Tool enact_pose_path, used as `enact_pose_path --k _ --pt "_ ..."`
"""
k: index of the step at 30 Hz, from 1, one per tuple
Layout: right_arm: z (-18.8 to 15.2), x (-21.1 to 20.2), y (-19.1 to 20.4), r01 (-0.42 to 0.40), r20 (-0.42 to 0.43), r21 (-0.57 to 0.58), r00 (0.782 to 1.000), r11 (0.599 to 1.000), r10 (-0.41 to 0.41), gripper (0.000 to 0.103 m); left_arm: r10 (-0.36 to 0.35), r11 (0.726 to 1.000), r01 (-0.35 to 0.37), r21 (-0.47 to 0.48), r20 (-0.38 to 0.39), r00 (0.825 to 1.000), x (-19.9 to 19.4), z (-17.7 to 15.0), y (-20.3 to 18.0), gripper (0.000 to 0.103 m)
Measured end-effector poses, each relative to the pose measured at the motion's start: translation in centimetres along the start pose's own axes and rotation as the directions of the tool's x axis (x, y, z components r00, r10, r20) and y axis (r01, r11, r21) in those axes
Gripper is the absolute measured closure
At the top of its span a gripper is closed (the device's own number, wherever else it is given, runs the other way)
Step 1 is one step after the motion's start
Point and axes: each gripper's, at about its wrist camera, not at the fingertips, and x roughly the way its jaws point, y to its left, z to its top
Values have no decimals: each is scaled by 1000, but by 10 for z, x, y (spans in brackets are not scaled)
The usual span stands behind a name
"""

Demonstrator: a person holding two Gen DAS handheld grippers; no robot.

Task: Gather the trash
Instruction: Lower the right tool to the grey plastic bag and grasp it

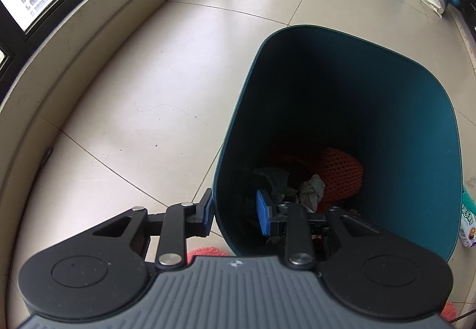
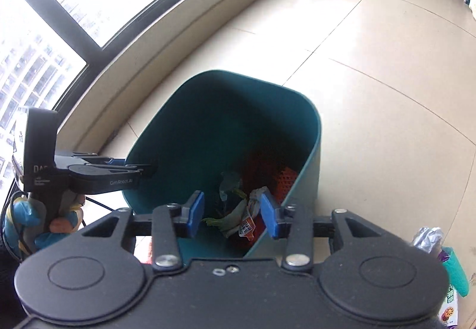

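1. Underfoot, pale floor tiles (image 1: 184, 67) run to a curved ledge below a big window (image 2: 59, 1).
2. On them stands a teal bin (image 1: 416, 150), tilted toward the cameras, the task's target.
3. Its left rim is pinched by the left gripper (image 1: 235, 216), one blue pad outside the wall and one inside.
4. Above the bin mouth hovers the right gripper (image 2: 232, 216), jaws parted and holding nothing.
5. Inside lie an orange foam net (image 1: 339, 177), a crumpled tissue (image 1: 312, 189), green leaf scraps (image 2: 229, 218) and a red-printed wrapper (image 2: 247, 227).
6. Beside the bin, on the right, a green snack packet (image 2: 455, 272) lies on the floor.
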Motion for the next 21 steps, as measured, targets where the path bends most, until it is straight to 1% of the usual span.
enact_pose_path --k 2,4,6,9,11,16,19,21 --pt "-5 -18 -18 34 29 19 999 999 -34 51 4 1000 -4 1 -1 1000 -1 0 -1 74" --pt "-13 -30 -37 64 39 60 997 996 -67 48 10 1000 -10 2 0 1000 -1 0 -2 74" --pt "-21 -38 -61 102 37 114 994 988 -107 47 17 1000 -17 5 0 1000 -1 0 -2 74" --pt "-37 -36 -95 148 21 193 988 970 -155 46 27 1000 -26 5 -1 1000 -1 0 -3 74" --pt "-46 -31 -116 184 6 236 982 954 -190 44 33 999 -33 6 -2 999 0 0 -3 74" --pt "-69 -3 -173 273 -71 349 962 897 -265 40 43 999 -43 4 -6 999 1 1 -4 74" --pt "-83 16 -206 309 -121 415 951 856 -284 39 50 999 -50 4 -8 999 2 1 -5 74" --pt "-93 32 -222 339 -150 457 941 822 -304 39 54 999 -54 6 -8 998 2 1 -6 74"
